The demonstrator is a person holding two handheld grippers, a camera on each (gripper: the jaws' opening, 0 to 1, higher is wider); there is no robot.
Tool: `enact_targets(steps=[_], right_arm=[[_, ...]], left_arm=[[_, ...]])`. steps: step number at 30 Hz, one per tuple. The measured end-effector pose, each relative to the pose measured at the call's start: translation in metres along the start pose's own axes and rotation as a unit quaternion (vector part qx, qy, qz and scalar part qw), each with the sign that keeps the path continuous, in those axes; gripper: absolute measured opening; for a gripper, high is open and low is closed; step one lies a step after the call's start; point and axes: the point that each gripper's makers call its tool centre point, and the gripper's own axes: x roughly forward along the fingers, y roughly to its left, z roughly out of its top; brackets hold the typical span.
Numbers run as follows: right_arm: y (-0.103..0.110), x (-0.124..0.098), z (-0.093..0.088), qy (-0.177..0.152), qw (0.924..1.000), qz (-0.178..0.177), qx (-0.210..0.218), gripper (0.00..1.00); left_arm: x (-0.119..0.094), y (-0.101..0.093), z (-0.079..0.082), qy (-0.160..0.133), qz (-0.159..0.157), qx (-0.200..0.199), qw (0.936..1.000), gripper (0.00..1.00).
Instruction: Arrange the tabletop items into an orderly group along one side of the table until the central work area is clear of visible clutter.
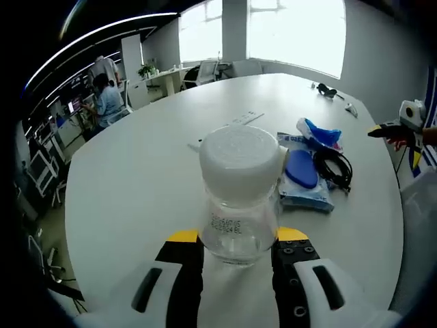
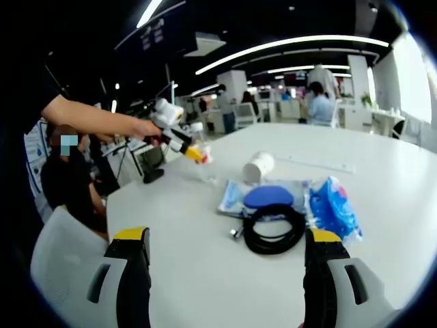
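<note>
The jar (image 1: 240, 198) is clamped low by the left gripper (image 1: 237, 247), right gripper (image 2: 227, 256) spread empty, so it could get tipped into the cable (image 2: 274, 229) pile

Table (image 1: 136, 171) bare left of bottle (image 1: 239, 198); cable (image 1: 333, 167), packets (image 1: 304, 184) block right.

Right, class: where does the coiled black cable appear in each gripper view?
Left gripper view: black cable right of centre, to the right of the jar.
Right gripper view: just below centre, on the table ahead of that view's own jaws.
Shared landmark: the blue oval pad beside the cable.
</note>
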Motion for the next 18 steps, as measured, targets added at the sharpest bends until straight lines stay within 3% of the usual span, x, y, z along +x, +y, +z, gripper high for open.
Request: enact_targets(steps=[11,18], right_arm=[[-0.0019,-0.0003,0.0011,0.000,1.0000,-0.004,-0.001,0.92],[-0.0021,-0.0015,0.0019,0.000,1.0000,-0.005,-0.001,0.92]], left_arm=[[0.0015,0.0027,0.0005,0.008,-0.023,0.024,0.9994,0.37],[0.0015,0.0036,0.0001,0.011,-0.011,0.018,0.9997,0.39]])
